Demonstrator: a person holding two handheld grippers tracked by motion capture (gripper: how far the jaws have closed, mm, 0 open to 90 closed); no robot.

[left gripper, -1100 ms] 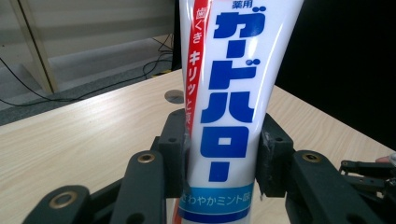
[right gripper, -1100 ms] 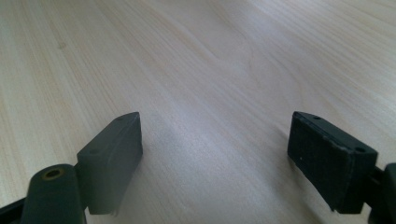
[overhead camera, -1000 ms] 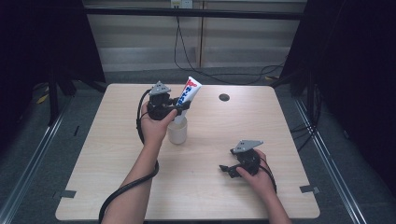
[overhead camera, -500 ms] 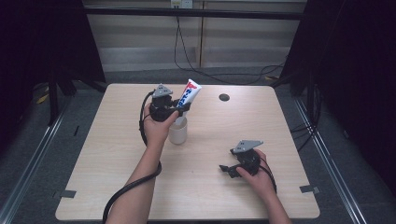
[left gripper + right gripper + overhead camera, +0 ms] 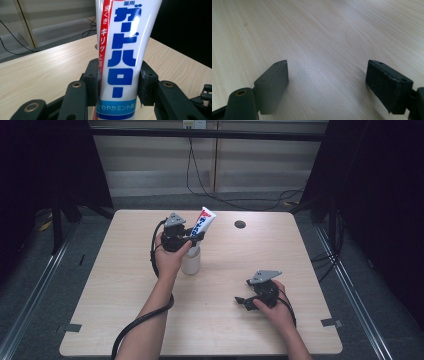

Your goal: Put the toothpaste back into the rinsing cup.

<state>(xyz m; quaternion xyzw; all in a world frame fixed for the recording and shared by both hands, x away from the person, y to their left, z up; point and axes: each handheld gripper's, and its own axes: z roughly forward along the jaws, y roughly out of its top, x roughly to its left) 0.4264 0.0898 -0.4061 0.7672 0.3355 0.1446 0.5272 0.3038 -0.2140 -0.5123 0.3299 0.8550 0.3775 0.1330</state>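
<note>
left hand-held gripper (image 5: 196, 239) clamping toothpaste tube (image 5: 204, 222), pale wooden table (image 5: 115, 270), dark room

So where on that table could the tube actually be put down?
Bare wood lies along the table's left side, across the far right corner past the dark hole, and between the white cup and the right hand-held gripper. It is crowded where the left hand-held gripper holds the toothpaste tube over the cup.

Pale wooden table (image 5: 125, 285) dead centre, and a small dark round hole (image 5: 240, 224) up at its one o'clock. Black cables (image 5: 235, 200) snake across the grey floor at twelve. Grey tape tabs (image 5: 69, 328) sit at seven and (image 5: 331, 322) at five.
</note>
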